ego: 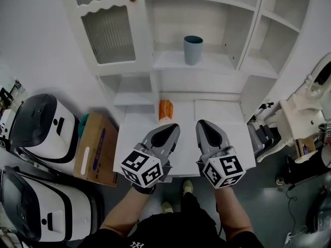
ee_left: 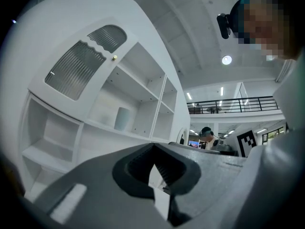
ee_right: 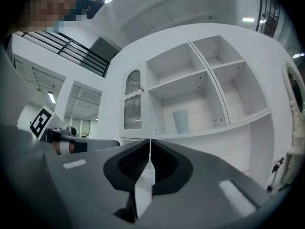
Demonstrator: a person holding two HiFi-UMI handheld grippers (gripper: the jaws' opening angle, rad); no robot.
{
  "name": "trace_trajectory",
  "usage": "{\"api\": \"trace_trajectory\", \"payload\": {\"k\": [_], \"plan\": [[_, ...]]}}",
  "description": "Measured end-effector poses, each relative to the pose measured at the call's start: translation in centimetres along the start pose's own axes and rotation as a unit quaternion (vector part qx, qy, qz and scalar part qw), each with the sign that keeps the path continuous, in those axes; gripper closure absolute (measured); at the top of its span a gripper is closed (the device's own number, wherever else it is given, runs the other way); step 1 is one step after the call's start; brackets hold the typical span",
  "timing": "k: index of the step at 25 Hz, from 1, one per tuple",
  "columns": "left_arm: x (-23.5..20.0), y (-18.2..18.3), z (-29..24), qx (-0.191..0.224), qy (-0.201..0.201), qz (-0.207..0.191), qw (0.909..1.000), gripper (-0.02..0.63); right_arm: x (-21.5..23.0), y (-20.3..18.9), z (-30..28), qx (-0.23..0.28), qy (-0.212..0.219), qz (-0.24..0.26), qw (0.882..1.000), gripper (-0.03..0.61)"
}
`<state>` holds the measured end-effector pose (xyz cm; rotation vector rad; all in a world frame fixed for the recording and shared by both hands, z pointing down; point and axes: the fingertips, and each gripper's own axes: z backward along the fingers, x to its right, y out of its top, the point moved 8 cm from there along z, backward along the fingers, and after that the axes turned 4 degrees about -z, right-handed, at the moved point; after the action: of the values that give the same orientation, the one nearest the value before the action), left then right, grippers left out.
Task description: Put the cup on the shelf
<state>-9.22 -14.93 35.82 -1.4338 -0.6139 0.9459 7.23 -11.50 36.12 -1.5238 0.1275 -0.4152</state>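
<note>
The cup stands upright on the shelf, well beyond the left claw and right claw (both closed, empty), slightly nearer the right.

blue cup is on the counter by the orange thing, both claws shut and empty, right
No: the head view shows the cup standing on the shelf above, away from the orange thing. The left claw and right claw are shut and empty.
</note>
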Motion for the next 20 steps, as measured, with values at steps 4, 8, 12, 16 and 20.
{"api": "trace_trajectory", "payload": {"k": [4, 8, 12, 16, 20], "plan": [[0.7, -0.3, 0.8, 0.0, -0.003, 0.004, 1.0, 0.613, -1.0, -0.4, 1.1, 0.0, 0.005, -0.009, 1.0, 0.557], [1.0, -0.3, 1.1, 0.001, -0.005, 0.004, 1.0, 0.612, -1.7, -0.6, 1.6, -0.004, 0.006, -0.007, 1.0, 0.557], [1.4, -0.4, 1.3, 0.002, -0.009, 0.003, 1.0, 0.613, -2.3, -0.8, 2.0, -0.006, 0.007, -0.002, 1.0, 0.557], [1.6, -0.3, 1.3, 0.003, -0.011, 0.003, 0.9999, 0.612, -2.4, -0.8, 2.1, -0.008, 0.007, -0.001, 1.0, 0.557], [1.7, -0.4, 1.2, 0.003, -0.012, 0.001, 0.9999, 0.612, -2.4, -0.7, 2.2, -0.009, 0.007, 0.002, 1.0, 0.557]]}}
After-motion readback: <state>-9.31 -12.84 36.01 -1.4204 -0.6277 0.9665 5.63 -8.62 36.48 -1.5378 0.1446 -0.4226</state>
